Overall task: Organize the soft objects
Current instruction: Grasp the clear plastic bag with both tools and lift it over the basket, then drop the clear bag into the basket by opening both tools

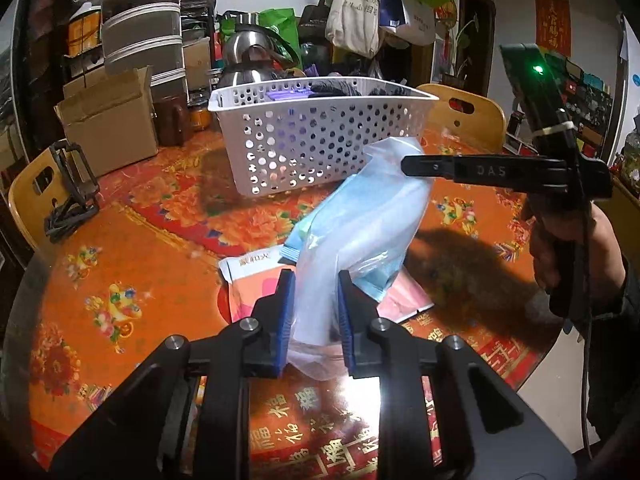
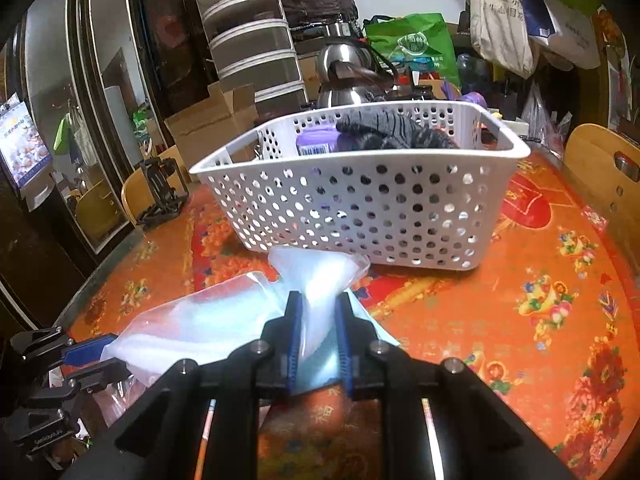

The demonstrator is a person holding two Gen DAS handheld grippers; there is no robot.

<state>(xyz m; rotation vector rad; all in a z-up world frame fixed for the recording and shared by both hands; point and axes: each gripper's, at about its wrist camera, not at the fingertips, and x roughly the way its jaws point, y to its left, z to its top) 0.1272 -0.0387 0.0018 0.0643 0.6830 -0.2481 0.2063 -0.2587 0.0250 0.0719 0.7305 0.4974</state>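
Note:
A clear plastic bag (image 1: 372,208) of pale blue soft things hangs stretched between my two grippers, lifted off the orange tablecloth. My left gripper (image 1: 316,308) is shut on the bag's near end, blue pads pressing both sides. My right gripper (image 1: 405,165) comes in from the right and pinches the bag's far top corner. In the right wrist view the right gripper (image 2: 319,320) is shut on a bunched end of the bag (image 2: 208,320), and the left gripper (image 2: 116,354) holds the other end at lower left. Just behind stands a white perforated basket (image 1: 320,148) (image 2: 360,216).
The basket holds a purple packet (image 2: 316,140) and a dark grey knitted piece (image 2: 392,132). A pink and white packet (image 1: 256,284) lies on the table under the bag. A black stand (image 1: 72,192), a cardboard box (image 1: 112,128), a steel kettle (image 1: 244,60) and wooden chairs (image 1: 476,116) ring the table.

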